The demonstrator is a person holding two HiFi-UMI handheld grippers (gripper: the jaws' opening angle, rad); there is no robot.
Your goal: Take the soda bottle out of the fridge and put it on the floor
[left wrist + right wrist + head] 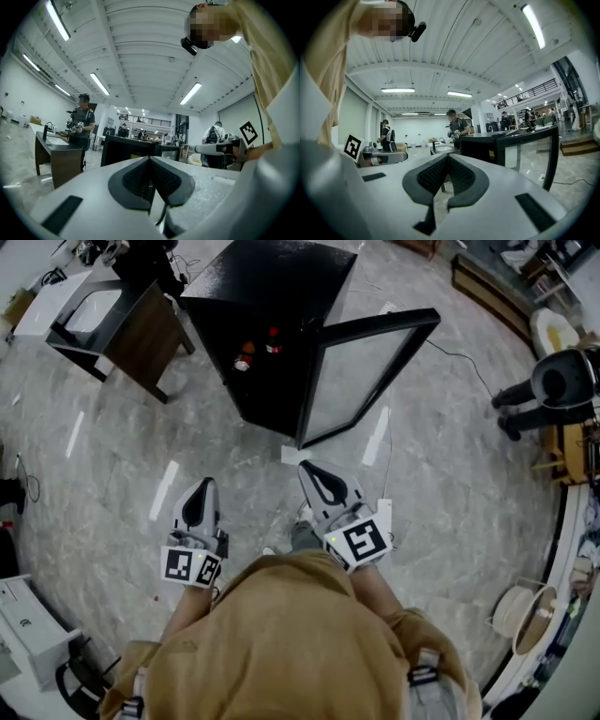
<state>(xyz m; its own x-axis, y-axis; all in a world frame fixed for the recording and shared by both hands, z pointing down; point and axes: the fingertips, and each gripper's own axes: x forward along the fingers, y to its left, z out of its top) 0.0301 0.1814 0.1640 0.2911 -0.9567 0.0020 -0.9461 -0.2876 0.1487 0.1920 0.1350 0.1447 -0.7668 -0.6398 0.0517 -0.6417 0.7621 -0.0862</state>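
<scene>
Standing just behind the person, I see both tools held level and short of the black fridge [272, 296] at 12 o'clock, whose glass door [367, 371] is swung open toward 1 o'clock. The left tongs [199, 493] are closed on nothing, and so are the right tongs [315, 474]. The soda bottle [246, 358] sits low inside the fridge, with a second red-topped bottle [273, 337] just beside it at its 1 o'clock. My worry is that pairing: a reach with shut jaws would shove the bottles rather than take one, and opening late in that tight space could knock the neighbour over. The door's lower corner stands near the right tongs' path, so a bump might swing it. A smooth, rounded bottle could also slip in a shallow pinch.
</scene>
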